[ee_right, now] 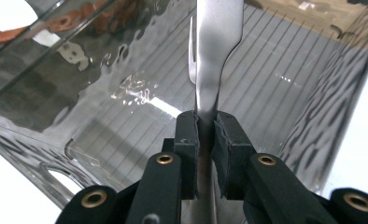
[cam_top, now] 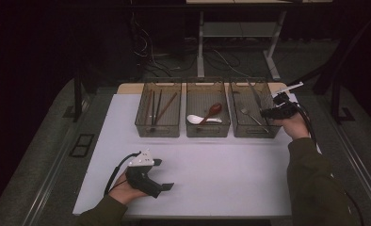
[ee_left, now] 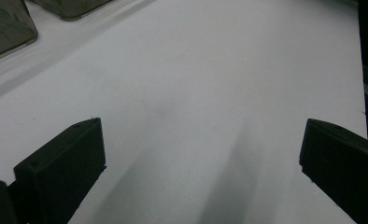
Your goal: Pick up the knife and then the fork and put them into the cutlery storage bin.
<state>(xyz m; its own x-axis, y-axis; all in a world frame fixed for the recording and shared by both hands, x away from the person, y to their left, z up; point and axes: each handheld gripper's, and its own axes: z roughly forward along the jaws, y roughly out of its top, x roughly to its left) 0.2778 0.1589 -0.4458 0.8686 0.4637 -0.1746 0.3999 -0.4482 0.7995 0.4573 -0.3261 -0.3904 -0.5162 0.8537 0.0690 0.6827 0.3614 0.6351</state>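
Item one, the right tongs (ee_right: 205,135): jaws are pressing closed on a flat metal utensil handle (ee_right: 218,42), whose tines are showing along its left edge in the right gripper view, so it is reading as a fork. The tongs are holding it over the right-hand bin (cam_top: 235,123), the smoky clear container standing nearest the far right corner of the white surface (cam_top: 212,174); in the high view the right tongs (cam_top: 267,112) are sitting at that bin's right wall, with the person's right hand (cam_top: 294,125) behind them. Item two, the left tongs (ee_left: 201,154): jaws are standing wide apart with nothing between them, hovering just above bare surface near the near left corner; in the high view the left tongs (cam_top: 165,175) are resting in the person's left hand (cam_top: 127,190) and pointing toward the right edge. Item three, the middle bin (cam_top: 208,132): it is holding a white spoon (cam_top: 197,119) and a red-brown spoon (cam_top: 212,112), the two crossing each other. Item four, the left-hand bin (cam_top: 157,131): it is holding several dark chopsticks (cam_top: 157,106) lying lengthwise. Item five, further metal cutlery (cam_top: 249,115): it is lying on the floor of the right-hand bin. All three bins are standing side by side along the far edge of the surface.
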